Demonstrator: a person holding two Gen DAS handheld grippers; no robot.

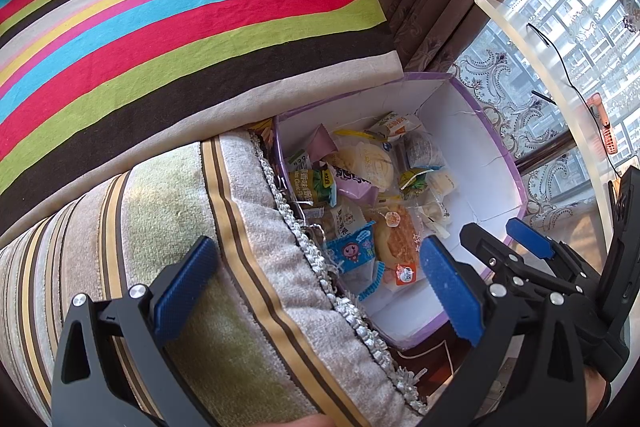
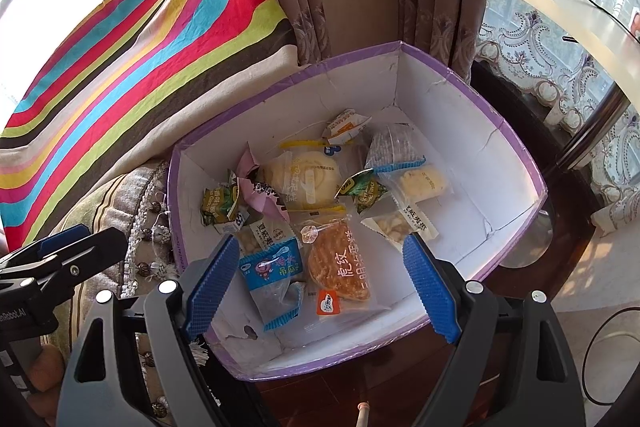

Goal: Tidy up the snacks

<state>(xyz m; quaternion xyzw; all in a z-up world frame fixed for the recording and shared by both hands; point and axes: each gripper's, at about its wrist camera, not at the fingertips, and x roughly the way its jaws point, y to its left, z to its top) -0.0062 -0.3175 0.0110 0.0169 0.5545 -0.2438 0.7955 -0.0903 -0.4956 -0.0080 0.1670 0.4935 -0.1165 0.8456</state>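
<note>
From the left wrist we see the left gripper (image 1: 316, 291) spread wide and empty over the striped sofa cushion (image 1: 168, 227), the purple-rimmed white cardboard box (image 1: 484, 163) of wrapped snacks just to its right.

From the right wrist we see the right gripper (image 2: 320, 283) likewise wide and empty above the box's near end, over a blue-wrapped snack packet (image 2: 272, 267) and a clear-wrapped brown pastry (image 2: 340, 263).

Both tools share one build: black angular frames (silver round screw heads at the joints) carrying blue pads with a fine knurled texture. The left gripper (image 1: 316, 291) and right gripper (image 2: 320, 287) look alike. White lettering marks one black housing.
</note>
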